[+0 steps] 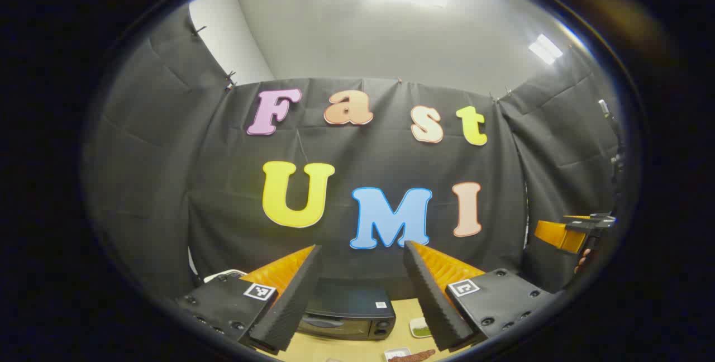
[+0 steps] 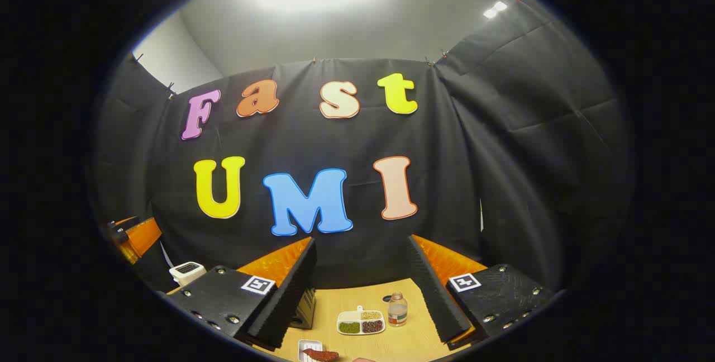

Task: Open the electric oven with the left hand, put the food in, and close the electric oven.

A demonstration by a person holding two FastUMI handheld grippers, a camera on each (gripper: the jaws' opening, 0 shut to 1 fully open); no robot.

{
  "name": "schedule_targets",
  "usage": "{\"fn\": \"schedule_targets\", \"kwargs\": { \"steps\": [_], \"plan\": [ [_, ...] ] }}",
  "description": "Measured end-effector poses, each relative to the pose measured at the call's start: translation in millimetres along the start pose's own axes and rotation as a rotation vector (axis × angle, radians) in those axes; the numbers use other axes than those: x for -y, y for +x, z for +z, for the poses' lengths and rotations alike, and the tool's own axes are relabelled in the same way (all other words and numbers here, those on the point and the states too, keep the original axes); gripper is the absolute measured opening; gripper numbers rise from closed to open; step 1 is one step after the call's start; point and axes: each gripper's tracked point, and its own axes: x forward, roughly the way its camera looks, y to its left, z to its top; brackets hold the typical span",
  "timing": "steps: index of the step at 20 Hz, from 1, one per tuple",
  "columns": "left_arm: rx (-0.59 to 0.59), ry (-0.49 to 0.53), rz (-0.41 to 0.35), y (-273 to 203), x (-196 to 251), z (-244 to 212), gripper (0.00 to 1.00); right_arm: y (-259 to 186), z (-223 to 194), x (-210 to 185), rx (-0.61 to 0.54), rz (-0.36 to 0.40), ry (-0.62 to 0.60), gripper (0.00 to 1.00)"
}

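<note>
In the left gripper view the left gripper [image 1: 362, 250] is held high with its fingers spread wide and nothing between them. Below the gap, on the wooden table [image 1: 405, 309], sits the electric oven [image 1: 349, 313] with its door closed; its left end is hidden behind the left finger. Just right of the oven, by the right finger's edge, a small dish [image 1: 420, 327] is half covered. At the bottom rim the food [image 1: 412, 356], a reddish-brown piece on a white plate [image 1: 395, 352], is cut off by the view's edge. Far to the right the other gripper [image 1: 575, 230] shows at the rim, well apart.

In the right gripper view the right gripper [image 2: 362, 247] also stands open and empty. Between its fingers lie open tabletop, a three-compartment tray [image 2: 361, 322] of grains and a small bottle [image 2: 397, 309] just beside it, nearer the right finger. The oven's side peeks from behind the left finger, mostly hidden. A white device [image 2: 187, 270] stands beyond the left finger; what it is cannot be told.
</note>
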Motion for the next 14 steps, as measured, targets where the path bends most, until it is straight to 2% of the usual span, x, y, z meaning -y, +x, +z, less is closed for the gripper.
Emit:
{"fn": "schedule_targets", "kwargs": {
  "steps": [2, 4, 8, 14],
  "plan": [
    [0.000, -0.001, -0.003, 1, 1, 1, 1.00, 1, 2, -1, 0.005, 0.006, -0.005, 0.97],
    [0.000, 0.002, -0.001, 2, 0, 2, 0.92, 1, 0, -1, -0.001, 0.008, -0.017, 0.97],
    [-0.011, 0.010, 0.002, -1, 0, -2, 0.96, -4, -6, -1, -0.019, 0.015, -0.001, 0.97],
    [-0.011, 0.028, -0.010, -3, 10, -2, 0.96, 1, -9, 0, -0.018, 0.036, -0.012, 0.98]
  ]
}}
